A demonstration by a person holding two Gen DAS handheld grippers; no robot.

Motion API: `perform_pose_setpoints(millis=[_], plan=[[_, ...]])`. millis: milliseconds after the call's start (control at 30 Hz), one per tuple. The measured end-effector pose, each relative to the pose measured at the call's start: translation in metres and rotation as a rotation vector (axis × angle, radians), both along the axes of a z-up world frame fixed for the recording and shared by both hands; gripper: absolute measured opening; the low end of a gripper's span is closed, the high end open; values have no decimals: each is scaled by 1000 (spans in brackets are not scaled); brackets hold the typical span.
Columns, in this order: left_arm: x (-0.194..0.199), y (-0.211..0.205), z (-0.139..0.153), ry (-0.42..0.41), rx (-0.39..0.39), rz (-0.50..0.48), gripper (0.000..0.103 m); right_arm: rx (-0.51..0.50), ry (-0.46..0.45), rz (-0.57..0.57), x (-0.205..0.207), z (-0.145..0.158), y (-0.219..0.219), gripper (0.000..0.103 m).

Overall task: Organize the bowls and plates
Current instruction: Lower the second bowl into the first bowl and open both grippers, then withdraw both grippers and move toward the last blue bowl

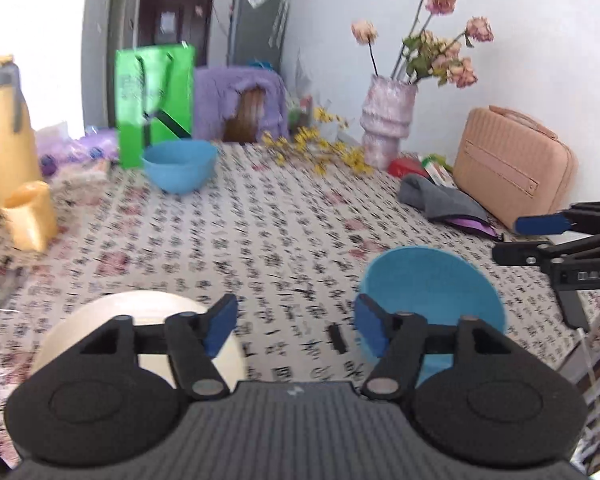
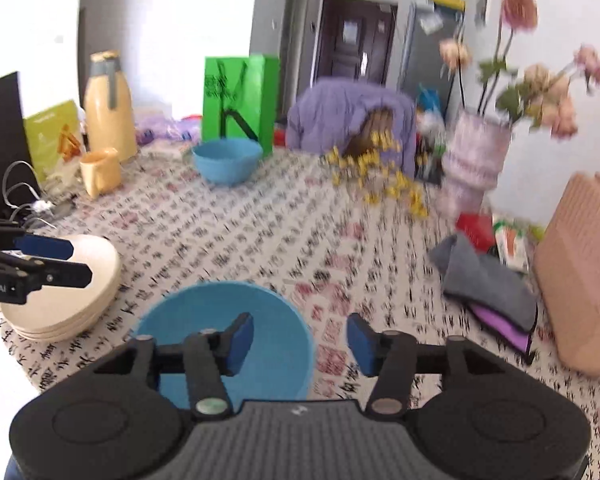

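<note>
Grippers (image 1: 296, 322) (image 2: 300, 342) open, empty, near blue bowl (image 2: 224, 340).

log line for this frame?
left gripper: open, empty | right gripper: open, empty | near blue bowl: on table | cream plates: stacked | far blue bowl: untouched

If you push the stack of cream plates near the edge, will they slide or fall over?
The cream plates look more likely to slide than tip: the stack is low and wide. The upper plates sit slightly offset, so a sideways push may shift them apart. They rest on a patterned tablecloth, which might bunch or drag along. They seem close to the table's edge, so pushing outward looks risky.
</note>
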State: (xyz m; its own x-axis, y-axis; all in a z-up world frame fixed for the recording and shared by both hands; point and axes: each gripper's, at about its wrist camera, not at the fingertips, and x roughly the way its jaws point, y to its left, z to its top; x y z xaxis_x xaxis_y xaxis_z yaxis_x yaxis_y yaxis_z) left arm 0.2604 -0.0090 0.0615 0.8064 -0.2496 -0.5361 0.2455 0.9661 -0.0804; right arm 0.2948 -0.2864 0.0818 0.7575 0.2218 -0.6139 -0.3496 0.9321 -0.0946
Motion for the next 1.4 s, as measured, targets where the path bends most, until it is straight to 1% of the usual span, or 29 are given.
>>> perform_pose_setpoints(millis=[33, 67, 133, 200, 233, 267, 300, 367, 433, 500, 533, 600, 700, 800, 867, 1000, 1167, 1267, 1400], plan=[[-12, 6, -3, -36, 13, 19, 80, 14, -41, 16, -14, 0, 6, 67], [-23, 12, -7, -69, 24, 55, 81, 31, -76, 34, -27, -2, 12, 73], [-49, 25, -16, -144, 34, 135, 83, 47, -152, 67, -54, -10, 27, 79], [-72, 36, -23, -207, 38, 197, 91, 53, -235, 78, -85, -22, 44, 81], [-85, 42, -26, -236, 39, 230, 101, 60, -263, 74, -98, -29, 52, 84], [-96, 49, -29, -251, 36, 246, 103, 72, -277, 67, -108, -36, 58, 88], [-105, 55, -33, -249, 37, 246, 103, 87, -282, 65, -117, -42, 65, 89], [-118, 68, -40, -225, 43, 242, 103, 118, -269, 77, -131, -56, 78, 90], [-130, 79, -44, -231, 48, 262, 103, 159, -253, 77, -141, -67, 88, 90], [-142, 89, -47, -248, 58, 286, 103, 203, -258, 84, -153, -78, 96, 90], [-147, 92, -47, -258, 60, 297, 103, 212, -269, 87, -160, -84, 100, 90], [-154, 98, -47, -272, 52, 319, 103, 198, -286, 81, -168, -93, 110, 91], [-156, 104, -47, -275, 44, 318, 103, 190, -276, 90, -170, -98, 123, 91], [-153, 108, -47, -283, 50, 320, 103, 181, -286, 111, -170, -96, 132, 91], [-149, 112, -48, -278, 32, 326, 103, 179, -294, 111, -168, -93, 136, 91], [-141, 118, -50, -268, 19, 336, 103, 242, -264, 93, -155, -90, 136, 91], [-115, 124, -41, -258, 7, 322, 103, 273, -264, 79, -136, -81, 137, 91], [-93, 126, -32, -264, 18, 328, 103, 289, -261, 57, -115, -73, 140, 91], [-61, 129, -22, -270, 23, 307, 103, 293, -272, 19, -81, -57, 143, 91]])
